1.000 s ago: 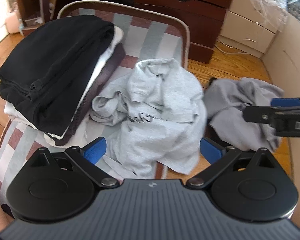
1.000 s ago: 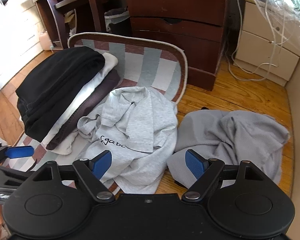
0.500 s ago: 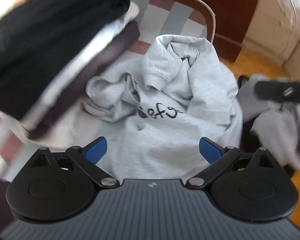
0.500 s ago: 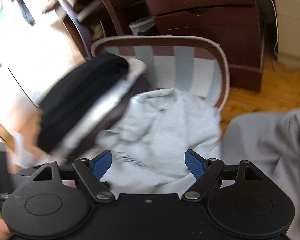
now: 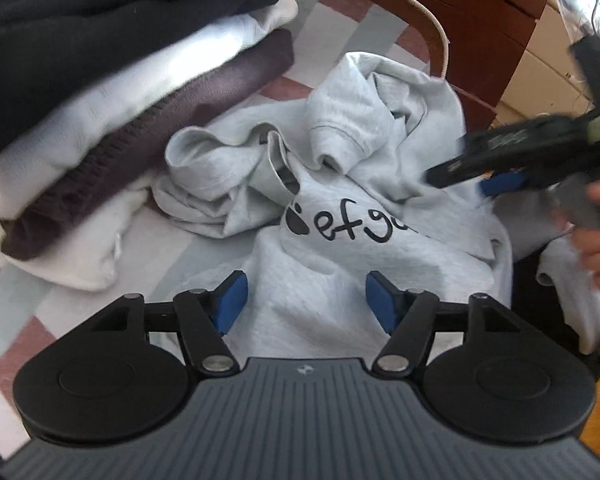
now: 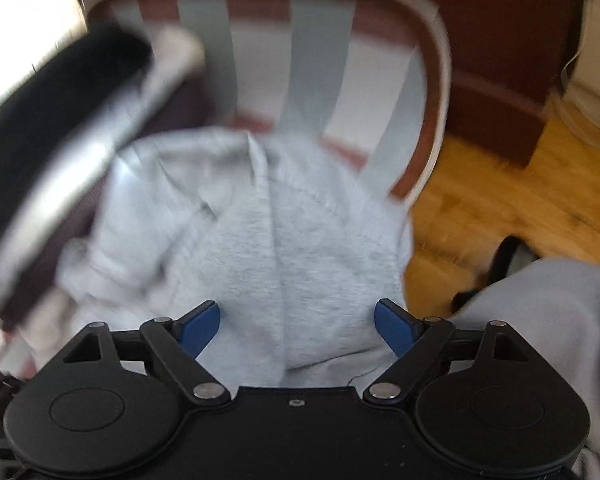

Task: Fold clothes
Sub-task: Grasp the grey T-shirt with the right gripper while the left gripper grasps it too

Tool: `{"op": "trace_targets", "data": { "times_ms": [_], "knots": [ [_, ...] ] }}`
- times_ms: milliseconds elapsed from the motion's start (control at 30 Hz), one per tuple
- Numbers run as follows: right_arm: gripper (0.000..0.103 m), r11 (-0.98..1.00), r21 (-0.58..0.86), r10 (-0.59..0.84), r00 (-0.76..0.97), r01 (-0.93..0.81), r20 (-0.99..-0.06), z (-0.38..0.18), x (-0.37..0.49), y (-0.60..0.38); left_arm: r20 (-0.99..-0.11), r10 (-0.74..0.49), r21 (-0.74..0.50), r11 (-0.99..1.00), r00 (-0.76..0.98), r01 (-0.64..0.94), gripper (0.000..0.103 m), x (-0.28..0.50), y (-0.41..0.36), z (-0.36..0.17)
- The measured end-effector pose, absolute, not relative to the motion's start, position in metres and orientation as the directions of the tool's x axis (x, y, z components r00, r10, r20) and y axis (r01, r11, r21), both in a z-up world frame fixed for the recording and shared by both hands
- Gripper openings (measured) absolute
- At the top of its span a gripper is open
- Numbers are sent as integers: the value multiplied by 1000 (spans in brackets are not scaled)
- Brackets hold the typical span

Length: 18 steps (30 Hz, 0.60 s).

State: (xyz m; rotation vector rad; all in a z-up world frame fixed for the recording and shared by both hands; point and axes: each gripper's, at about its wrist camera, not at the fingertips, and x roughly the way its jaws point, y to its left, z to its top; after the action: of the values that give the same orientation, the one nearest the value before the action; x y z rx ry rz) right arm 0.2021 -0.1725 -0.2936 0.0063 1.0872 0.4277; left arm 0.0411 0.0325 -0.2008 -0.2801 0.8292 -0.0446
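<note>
Both my left gripper [image 5: 303, 300] and right gripper [image 6: 297, 329] fingers spread wide, holding nothing, crumpled grey sweatshirt [image 5: 340, 216] lying just ahead between them on striped mat [image 6: 320, 60].

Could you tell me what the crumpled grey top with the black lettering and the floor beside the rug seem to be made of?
Grey top: apparently a soft cotton-type knit, matte and heathered, with a ribbed cuff and limp folds; the exact fibre cannot be told. Floor: looks like varnished wood in a warm orange-brown with a slight sheen, though motion blur hides the grain.
</note>
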Motion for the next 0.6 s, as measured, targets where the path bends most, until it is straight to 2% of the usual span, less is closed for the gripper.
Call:
{"op": "trace_targets", "data": {
  "times_ms": [33,67,100,133,167,200,233,267,333,467,533,600],
  "knots": [
    [87,916,229,353,391,-328,-850,-301,202,-172,-726,-157,-274,959,669,-73,66,42,35,-203],
    [82,907,256,381,393,-333,-837,-306,199,-172,-733,-163,-282,956,660,-76,66,44,36,-204],
    [63,897,272,404,395,-348,-825,-308,194,-172,-752,-156,-266,961,640,-78,64,46,37,-207],
    [39,892,258,406,407,-372,-818,-307,187,-171,-768,-141,-242,967,625,-78,58,49,36,-210],
    [29,887,236,404,422,-396,-812,-305,179,-169,-780,-125,-217,973,613,-78,46,50,35,-212],
    [21,882,224,407,434,-413,-804,-302,172,-170,-778,-136,-226,971,613,-72,38,51,36,-214],
    [18,875,242,431,446,-420,-784,-298,163,-174,-772,-156,-246,967,616,-64,19,51,37,-216],
    [18,862,285,469,448,-420,-761,-293,155,-179,-762,-182,-278,959,622,-60,10,51,40,-217],
    [17,825,371,549,448,-426,-705,-280,136,-190,-749,-191,-298,952,635,-66,6,49,40,-213],
    [16,729,494,681,434,-474,-590,-250,98,-203,-689,-138,-205,979,711,-9,4,38,25,-181],
    [16,686,518,725,420,-511,-546,-235,77,-206,-672,-71,-102,995,737,3,4,33,14,-163],
    [16,653,513,751,385,-557,-537,-217,57,-208,-656,77,84,996,751,-29,4,36,2,-149]
  ]
}}
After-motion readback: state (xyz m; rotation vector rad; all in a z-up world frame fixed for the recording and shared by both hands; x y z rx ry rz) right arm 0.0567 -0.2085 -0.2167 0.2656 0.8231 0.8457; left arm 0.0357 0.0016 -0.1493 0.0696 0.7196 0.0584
